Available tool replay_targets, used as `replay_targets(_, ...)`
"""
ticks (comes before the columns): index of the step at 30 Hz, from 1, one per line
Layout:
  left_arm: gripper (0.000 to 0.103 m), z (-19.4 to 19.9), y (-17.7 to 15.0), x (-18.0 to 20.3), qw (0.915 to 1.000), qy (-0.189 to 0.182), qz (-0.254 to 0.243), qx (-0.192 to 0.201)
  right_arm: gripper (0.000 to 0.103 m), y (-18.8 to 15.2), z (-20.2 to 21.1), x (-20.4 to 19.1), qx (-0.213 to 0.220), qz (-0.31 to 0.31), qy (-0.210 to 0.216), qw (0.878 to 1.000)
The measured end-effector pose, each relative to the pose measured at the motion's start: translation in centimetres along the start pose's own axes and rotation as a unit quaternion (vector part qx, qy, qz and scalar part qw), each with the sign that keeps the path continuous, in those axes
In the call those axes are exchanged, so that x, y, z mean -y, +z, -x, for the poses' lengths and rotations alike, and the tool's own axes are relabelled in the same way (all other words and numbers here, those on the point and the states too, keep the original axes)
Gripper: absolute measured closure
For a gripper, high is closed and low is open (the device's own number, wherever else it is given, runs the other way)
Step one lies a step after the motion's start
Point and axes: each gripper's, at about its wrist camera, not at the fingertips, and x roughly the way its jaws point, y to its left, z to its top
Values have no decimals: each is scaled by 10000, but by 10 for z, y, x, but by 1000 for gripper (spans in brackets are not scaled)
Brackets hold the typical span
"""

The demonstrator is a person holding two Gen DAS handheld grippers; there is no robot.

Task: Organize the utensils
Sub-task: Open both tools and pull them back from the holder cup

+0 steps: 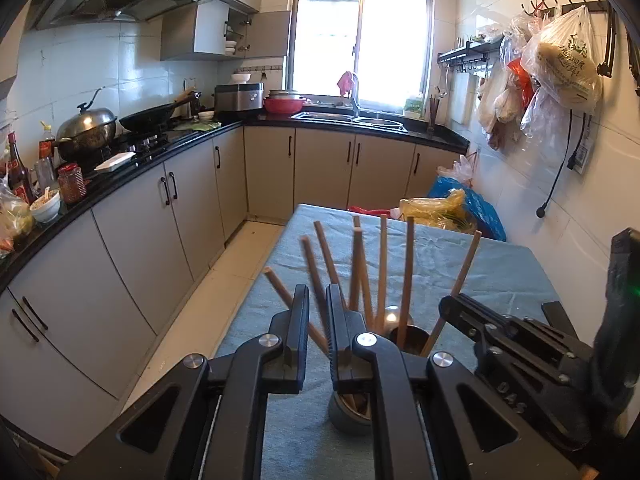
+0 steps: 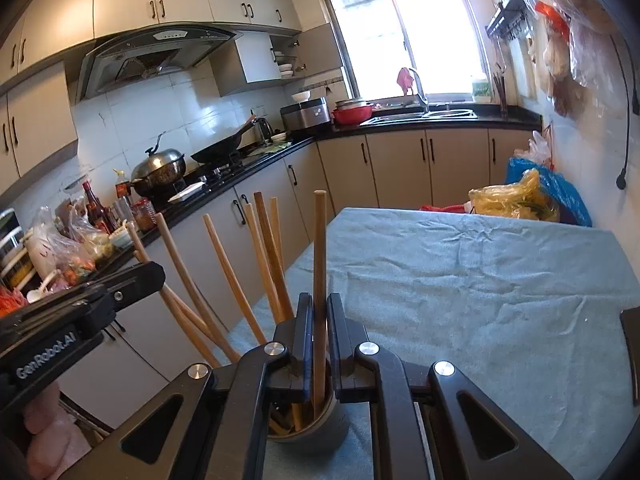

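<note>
both hand-held grippers, left (image 1: 318, 300) and right (image 2: 319, 312), each pinch a chopstick (image 2: 319, 264) above the cup (image 2: 320, 424) near the worktop's (image 2: 480, 280) corner, likely release next.

A cup (image 2: 320, 420) stands on the table (image 2: 480, 280) near its left edge, with chopsticks (image 2: 224, 272) standing in it. Bags (image 2: 516, 196) lie behind the table; the kitchen worktop (image 2: 248, 160) runs along its left.

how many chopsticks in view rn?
7 chopsticks, all standing in the holder cup: one between the left gripper's jaws, one between the right gripper's, five loose and fanned out. More could lie hidden inside the cup.
</note>
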Motion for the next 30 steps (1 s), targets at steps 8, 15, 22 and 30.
replay_targets(8, 64, 39, -5, -11, 9989, 228, 92, 400, 63, 10, 55, 1, 511, -40, 93, 9986)
replay_targets(15, 21, 84, -54, -17, 9935, 906, 86, 678, 26, -19, 122, 2, 829, 152, -270, 9961)
replay_targets(22, 5, 92, -122, -6, 9934, 1090, -264, 222, 4, -78, 160, 5, 636, 598, -1097, 9901)
replay_targets(30, 3, 72, -160, 4, 9879, 1417, -548, -312, 1, -128, 151, 8, -192, 615, -1488, 9868)
